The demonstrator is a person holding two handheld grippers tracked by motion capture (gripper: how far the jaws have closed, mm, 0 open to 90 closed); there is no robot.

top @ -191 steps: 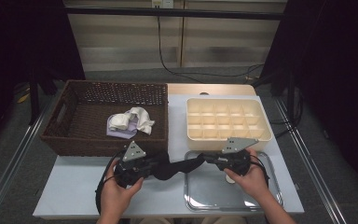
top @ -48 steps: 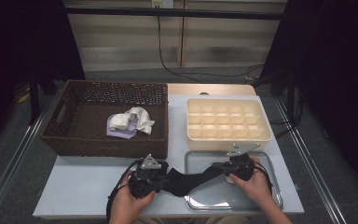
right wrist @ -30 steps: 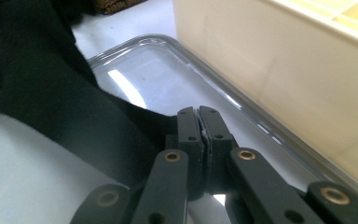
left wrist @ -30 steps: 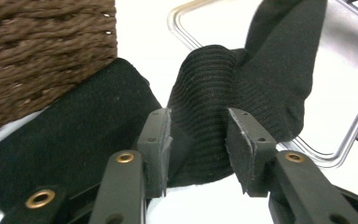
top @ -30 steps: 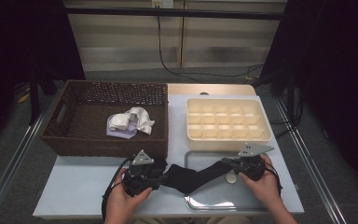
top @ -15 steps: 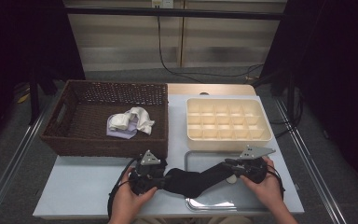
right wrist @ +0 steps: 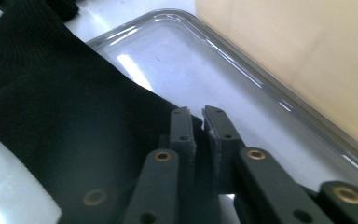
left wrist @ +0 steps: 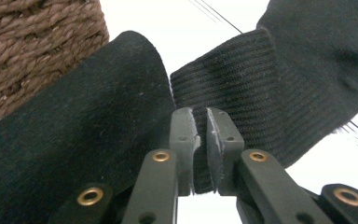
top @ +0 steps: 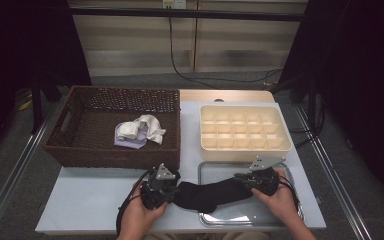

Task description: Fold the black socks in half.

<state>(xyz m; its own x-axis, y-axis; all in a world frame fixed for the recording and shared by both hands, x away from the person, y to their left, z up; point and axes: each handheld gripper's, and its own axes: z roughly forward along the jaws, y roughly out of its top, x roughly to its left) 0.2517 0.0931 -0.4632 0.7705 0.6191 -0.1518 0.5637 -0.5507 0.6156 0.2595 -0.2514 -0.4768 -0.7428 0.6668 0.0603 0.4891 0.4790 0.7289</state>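
A black sock (top: 210, 193) stretches across the front of the table, its right half lying over the metal tray (top: 275, 215). My left gripper (top: 166, 189) is shut on the sock's ribbed cuff end (left wrist: 228, 98); in the left gripper view the jaws pinch the fabric between them. At the sock's other end my right gripper (top: 244, 179) is shut on the black sock (right wrist: 74, 116), just above the metal tray (right wrist: 177, 51). A hand holds each gripper.
A brown wicker basket (top: 70, 145) at the back left holds white and lilac cloth items (top: 137, 131). A cream compartment box (top: 244, 129) stands behind the tray. The basket's woven wall (left wrist: 32, 42) rises close beside my left gripper.
Both grippers, holding the sock, came down and nearer the table's front edge, with the sock pulled out longer between them. In the last half second little has moved.
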